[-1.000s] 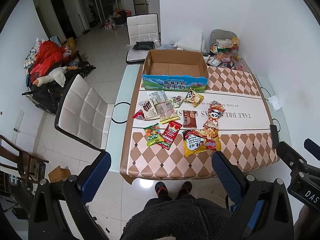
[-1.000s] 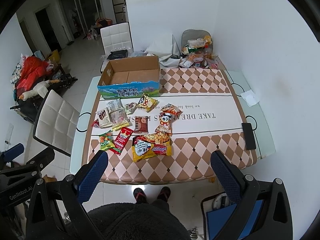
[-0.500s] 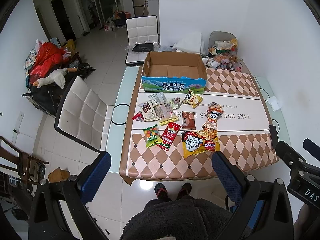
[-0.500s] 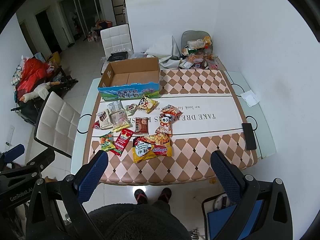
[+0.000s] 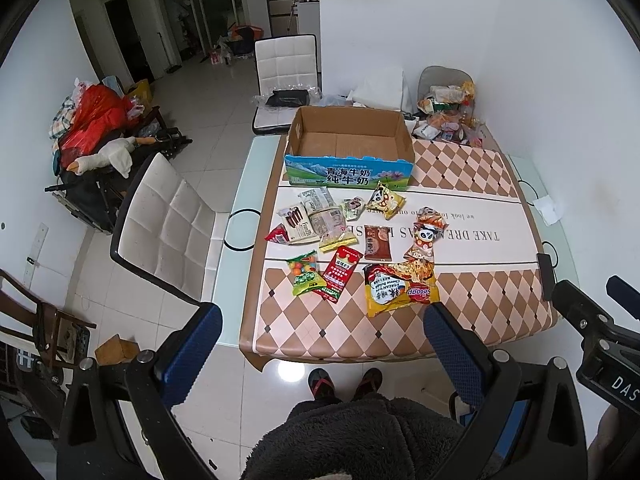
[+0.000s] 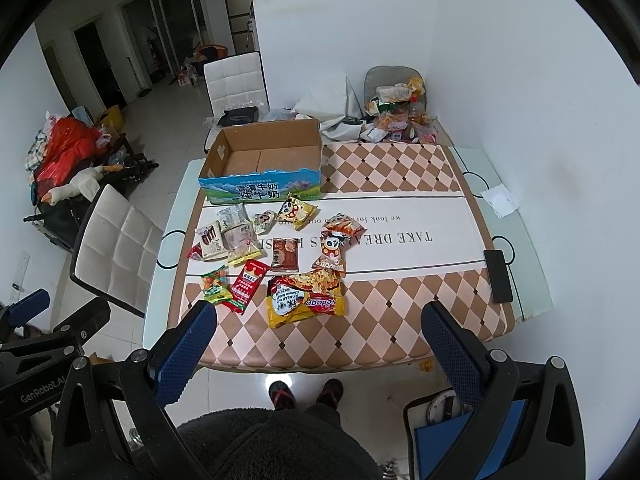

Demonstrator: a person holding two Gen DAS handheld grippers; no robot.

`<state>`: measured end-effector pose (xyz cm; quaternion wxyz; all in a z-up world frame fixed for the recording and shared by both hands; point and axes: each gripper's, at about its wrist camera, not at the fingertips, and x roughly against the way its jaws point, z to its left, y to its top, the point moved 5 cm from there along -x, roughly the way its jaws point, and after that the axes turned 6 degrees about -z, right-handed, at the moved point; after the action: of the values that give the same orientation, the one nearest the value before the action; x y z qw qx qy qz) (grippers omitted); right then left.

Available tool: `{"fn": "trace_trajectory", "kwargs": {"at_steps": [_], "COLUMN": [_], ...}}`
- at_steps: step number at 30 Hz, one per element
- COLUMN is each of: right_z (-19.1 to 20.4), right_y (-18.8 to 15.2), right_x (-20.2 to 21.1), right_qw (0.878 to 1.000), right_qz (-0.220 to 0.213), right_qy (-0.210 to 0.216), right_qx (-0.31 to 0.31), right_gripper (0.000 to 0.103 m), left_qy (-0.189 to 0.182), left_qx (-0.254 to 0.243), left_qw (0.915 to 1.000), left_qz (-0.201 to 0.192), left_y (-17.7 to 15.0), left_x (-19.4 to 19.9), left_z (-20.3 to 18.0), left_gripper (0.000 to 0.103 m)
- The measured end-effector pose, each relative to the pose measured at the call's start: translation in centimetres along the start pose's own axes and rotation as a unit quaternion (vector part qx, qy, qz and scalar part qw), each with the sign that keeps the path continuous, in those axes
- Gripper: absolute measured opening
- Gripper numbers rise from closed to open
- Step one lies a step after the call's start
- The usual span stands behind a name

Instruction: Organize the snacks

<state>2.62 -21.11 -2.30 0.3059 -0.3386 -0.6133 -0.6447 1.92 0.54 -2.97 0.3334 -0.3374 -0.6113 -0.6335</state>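
Several snack packets lie spread on the table (image 5: 472,312), among them a yellow noodle pack (image 5: 396,290) (image 6: 304,300), a red packet (image 5: 339,272) (image 6: 246,285) and a green candy bag (image 5: 305,274) (image 6: 214,283). An empty open cardboard box (image 5: 348,148) (image 6: 260,160) stands behind them. My left gripper (image 5: 322,336) and my right gripper (image 6: 318,336) are both open and empty, held high above the table's near edge, apart from the snacks.
A white chair (image 5: 168,224) stands at the table's left side and another (image 5: 286,64) behind the box. A black phone (image 6: 498,276) lies at the right edge. Clutter (image 6: 396,120) is piled at the far right corner. A white tissue (image 6: 498,200) lies right.
Both views have drifted slightly; the table and box sit a little lower and nearer in frame. Both grippers stay open. No snack has moved.
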Motion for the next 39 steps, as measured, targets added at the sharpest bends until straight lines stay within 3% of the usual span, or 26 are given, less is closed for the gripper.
{"fn": "trace_trajectory", "kwargs": {"at_steps": [23, 32, 36, 39], "right_z": [0.3, -0.4, -1.1, -1.6], "right_y": [-0.6, -2.2, -3.6, -5.1], "right_x": [-0.9, -9.3, -15.1, -20.6], "right_qw": [1.0, 0.995, 0.988, 0.976], "right_qz": [0.015, 0.086, 0.128, 0.172], "right_qy": [0.01, 0.015, 0.019, 0.028], "right_qx": [-0.008, -0.045, -0.079, -0.132], "right_gripper": [0.103, 0.103, 0.103, 0.103], "left_qy": [0.002, 0.03, 0.051, 0.063], "left_qx": [0.005, 0.031, 0.036, 0.046], "left_qw": [1.0, 0.9975, 0.9955, 0.993], "left_qz": [0.007, 0.056, 0.072, 0.089], "left_y": [1.3, 0.1, -0.8, -1.2], "left_x": [-0.9, -9.7, -13.9, -17.5], "left_z": [-0.5, 1.4, 2.9, 4.2], "left_gripper": [0.103, 0.103, 0.103, 0.103]}}
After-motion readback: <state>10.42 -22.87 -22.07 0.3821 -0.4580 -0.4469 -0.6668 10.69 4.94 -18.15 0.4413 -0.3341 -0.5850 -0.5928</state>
